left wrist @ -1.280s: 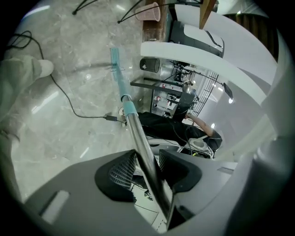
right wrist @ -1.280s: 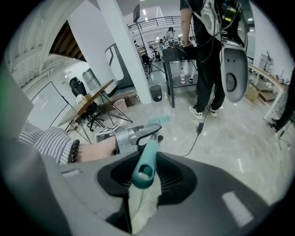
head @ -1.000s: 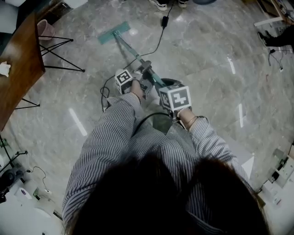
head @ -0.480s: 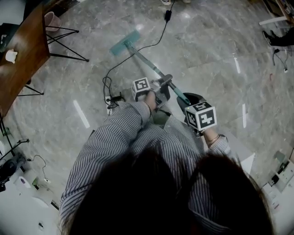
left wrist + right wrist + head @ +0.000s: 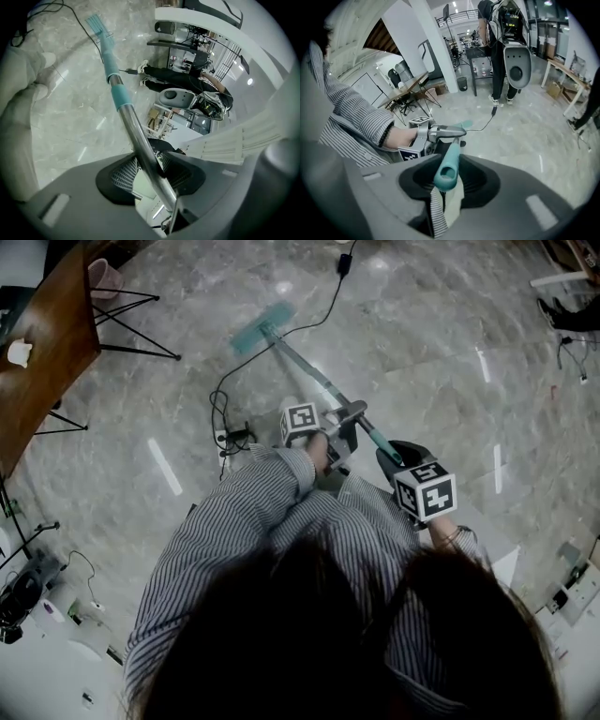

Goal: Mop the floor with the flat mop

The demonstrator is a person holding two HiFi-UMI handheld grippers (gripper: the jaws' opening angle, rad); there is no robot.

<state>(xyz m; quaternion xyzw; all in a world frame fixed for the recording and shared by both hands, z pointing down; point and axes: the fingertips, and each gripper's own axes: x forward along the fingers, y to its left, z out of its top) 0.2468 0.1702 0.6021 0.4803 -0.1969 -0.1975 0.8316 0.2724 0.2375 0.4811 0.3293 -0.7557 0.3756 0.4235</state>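
The flat mop has a teal head [image 5: 262, 327] flat on the grey marble floor, far ahead. Its metal pole [image 5: 314, 374] slants back to me. My left gripper [image 5: 339, 432] is shut on the pole's middle; in the left gripper view the shiny mop pole [image 5: 140, 140] runs between the jaws toward the mop head [image 5: 97, 23]. My right gripper [image 5: 401, 454] is shut on the teal handle end [image 5: 449, 168], which pokes out between the jaws in the right gripper view. There the left gripper [image 5: 440, 134] shows ahead on the pole.
A black cable [image 5: 314, 315] snakes over the floor beside the mop head. A wooden table [image 5: 42, 362] and a black metal stand [image 5: 122, 329] are at the left. A person [image 5: 501, 47] stands beyond. Boxes and gear lie at the lower corners.
The mop head has slid right and farther from me across the floor. Both grippers shifted right and lower in the head view, the right one drawing back toward my body. Their grips are unchanged.
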